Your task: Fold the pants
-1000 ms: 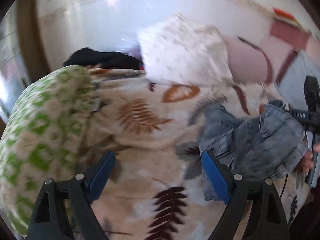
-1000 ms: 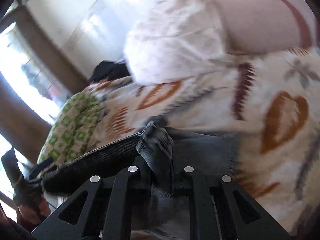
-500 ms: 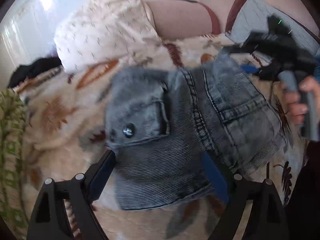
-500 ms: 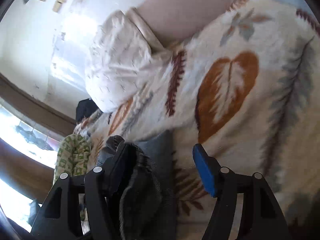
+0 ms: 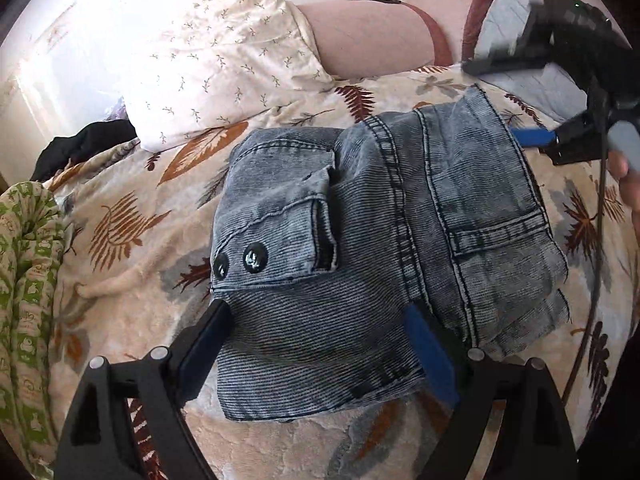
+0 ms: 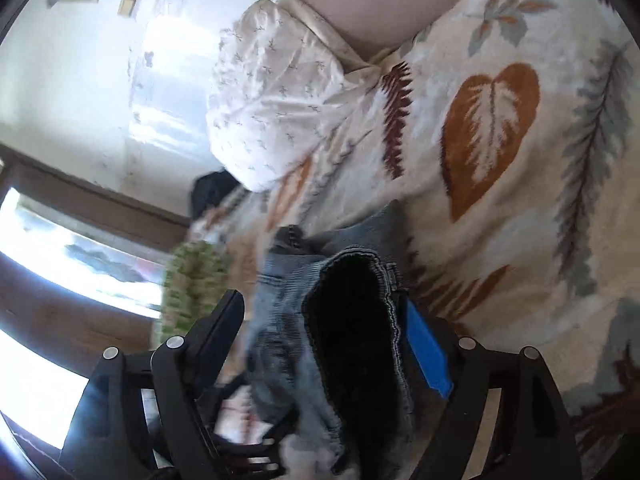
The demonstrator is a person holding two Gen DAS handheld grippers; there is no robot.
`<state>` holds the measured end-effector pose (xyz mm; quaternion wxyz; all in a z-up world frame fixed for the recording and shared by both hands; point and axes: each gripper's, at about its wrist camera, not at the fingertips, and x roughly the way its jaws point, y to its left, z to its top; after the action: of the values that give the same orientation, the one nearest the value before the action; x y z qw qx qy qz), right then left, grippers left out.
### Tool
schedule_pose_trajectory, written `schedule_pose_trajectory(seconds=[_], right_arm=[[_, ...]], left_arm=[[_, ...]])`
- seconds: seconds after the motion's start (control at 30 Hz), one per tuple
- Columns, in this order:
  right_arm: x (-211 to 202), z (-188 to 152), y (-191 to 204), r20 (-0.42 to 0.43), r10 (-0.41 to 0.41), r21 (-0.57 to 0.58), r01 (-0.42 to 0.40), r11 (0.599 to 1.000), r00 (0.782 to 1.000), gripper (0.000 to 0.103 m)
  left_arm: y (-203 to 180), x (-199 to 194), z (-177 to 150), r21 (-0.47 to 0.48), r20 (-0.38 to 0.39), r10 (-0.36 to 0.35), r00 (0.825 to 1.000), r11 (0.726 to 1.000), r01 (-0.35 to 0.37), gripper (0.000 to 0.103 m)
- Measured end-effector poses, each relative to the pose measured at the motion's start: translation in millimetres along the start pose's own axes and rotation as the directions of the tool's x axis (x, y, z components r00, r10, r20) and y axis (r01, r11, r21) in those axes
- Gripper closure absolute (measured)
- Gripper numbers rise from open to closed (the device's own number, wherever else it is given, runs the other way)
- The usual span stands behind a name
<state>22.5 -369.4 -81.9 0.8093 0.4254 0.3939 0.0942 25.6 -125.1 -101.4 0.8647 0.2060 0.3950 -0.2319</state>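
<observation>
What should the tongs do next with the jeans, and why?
Probably draw the right tongs back off the jeans and leave them be. The jeans already lie in a folded bundle on the leaf blanket, both tongs stand open, and denim sits loose between the right one's fingers. The left tongs straddle the near edge without gripping it.

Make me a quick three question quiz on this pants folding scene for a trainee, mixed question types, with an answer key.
1. True or false: the left tool is clamped shut on the jeans.
2. Multiple choice: what lies beyond the jeans on the leaf blanket? A) white pillow B) laptop C) shoe
3. Fill in: the pads on the right tool are ____ in colour.

Key: 1 false, its jaws are open. 2 A, the white pillow. 3 blue.
</observation>
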Motion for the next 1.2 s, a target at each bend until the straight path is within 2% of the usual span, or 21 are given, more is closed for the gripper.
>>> schedule_pose_trajectory(seconds=[0.1,0.17,0.2,0.27,0.3,0.33,0.37,0.47,0.67,0.73,0.8,0.9,0.93,1.03,1.1,1.13,1.2], right_arm=[[22,-2,2,-0.033,-0.162,-0.053,0.16,0.986,0.986,0.023],[34,-4,2,-0.046,-0.198,-0.071,0.195,0.978,0.979,0.023],[43,-4,1,-0.07,-0.181,-0.072,0.176,0.982,0.981,0.025],[55,-5,-1,-0.116,-0.125,-0.053,0.12,0.991,0.985,0.054],[58,-4,-1,-0.118,-0.096,-0.047,0.091,0.995,0.988,0.063],[60,-4,1,-0.117,-0.076,-0.053,0.071,0.996,0.99,0.076],[60,-3,5,-0.119,-0.061,-0.066,0.053,0.996,0.991,0.081],[61,0,23,-0.091,-0.096,-0.148,0.082,0.986,0.991,0.087],[55,15,57,0.052,-0.021,-0.277,0.034,0.96,0.998,0.088],[62,24,58,0.059,0.006,-0.282,0.011,0.959,0.998,0.088],[78,31,48,0.042,-0.023,-0.255,0.033,0.966,0.999,0.088],[106,33,15,-0.022,-0.122,-0.192,0.116,0.975,0.992,0.087],[113,33,-3,-0.064,-0.119,-0.12,0.111,0.987,0.991,0.083],[112,36,-30,-0.104,-0.043,0.008,0.044,0.999,0.994,0.072],[105,35,-28,-0.1,-0.05,0.011,0.051,0.999,0.994,0.06],[100,33,-23,-0.093,-0.072,-0.007,0.072,0.997,0.993,0.049],[86,27,-9,-0.078,-0.138,-0.064,0.133,0.989,0.987,0.044]], left_arm=[[-1,0,0,-0.01,0.004,0.013,1.0,1.0,-0.013,0.013],[0,1,0,-0.014,0.005,0.017,1.0,1.0,-0.017,0.013],[0,1,0,-0.014,0.006,0.018,1.0,1.0,-0.018,0.013],[1,2,-1,-0.017,0.012,0.018,1.0,1.0,-0.018,0.013],[2,2,-1,-0.022,0.016,0.018,1.0,1.0,-0.017,0.013],[3,3,0,-0.031,0.016,0.019,1.0,0.999,-0.018,0.013],[4,3,0,-0.039,0.017,0.02,1.0,0.999,-0.019,0.013],[7,2,2,-0.065,0.028,0.032,0.999,0.997,-0.03,0.013],[16,4,12,-0.137,0.045,0.058,0.997,0.989,-0.051,0.013],[16,11,15,-0.147,0.035,0.062,0.997,0.988,-0.056,0.012],[13,19,15,-0.139,0.013,0.067,0.998,0.988,-0.065,0.01],[14,26,13,-0.153,-0.003,0.055,0.999,0.987,-0.054,0.008],[17,26,13,-0.161,-0.008,0.047,0.999,0.986,-0.047,0.008],[22,26,11,-0.193,-0.026,0.026,0.999,0.981,-0.031,0.006],[24,21,11,-0.208,-0.022,0.016,1.0,0.978,-0.02,0.006],[26,17,10,-0.21,-0.018,0.015,1.0,0.978,-0.019,0.006],[31,7,9,-0.213,-0.009,0.027,1.0,0.977,-0.029,0.006]])
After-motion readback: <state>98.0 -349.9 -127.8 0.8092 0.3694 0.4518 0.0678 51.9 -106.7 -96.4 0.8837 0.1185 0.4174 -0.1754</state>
